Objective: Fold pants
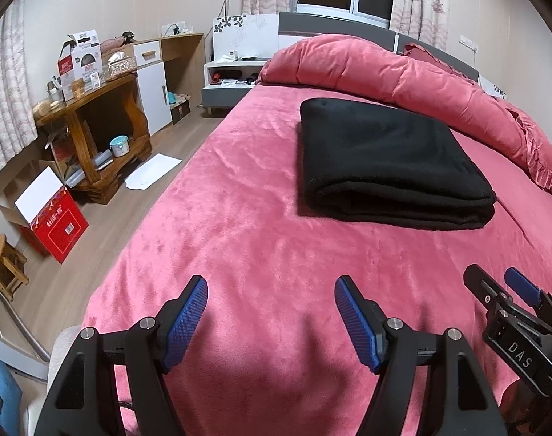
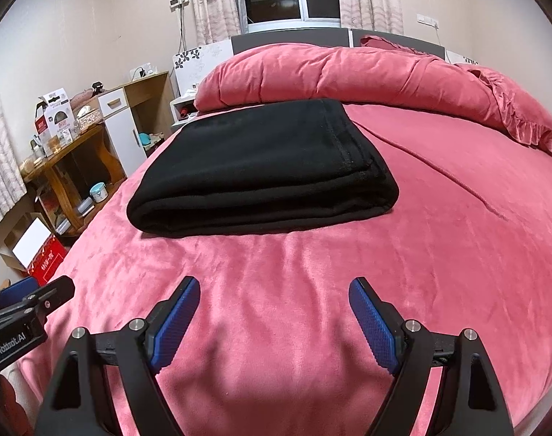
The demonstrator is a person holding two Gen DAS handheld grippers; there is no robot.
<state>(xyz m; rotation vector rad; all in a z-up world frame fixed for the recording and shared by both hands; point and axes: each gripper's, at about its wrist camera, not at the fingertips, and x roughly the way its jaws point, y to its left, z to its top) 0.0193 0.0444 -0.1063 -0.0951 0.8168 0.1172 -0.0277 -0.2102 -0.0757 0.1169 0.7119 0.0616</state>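
Left wrist view shows the wide pink plush bedspread (image 1: 246,218) filling the room's bed, with a rolled pink velvet duvet (image 1: 403,72) by the headboard. On it, well ahead of both tools, lies the black fleece pants folded into a thick rectangle (image 1: 388,160). The left gripper (image 1: 272,321) hovers low over the bedspread, jaws spread wide and empty; the right gripper (image 2: 274,323) beside it is likewise wide apart. A carved wooden side table (image 1: 94,123) stands by the wall.
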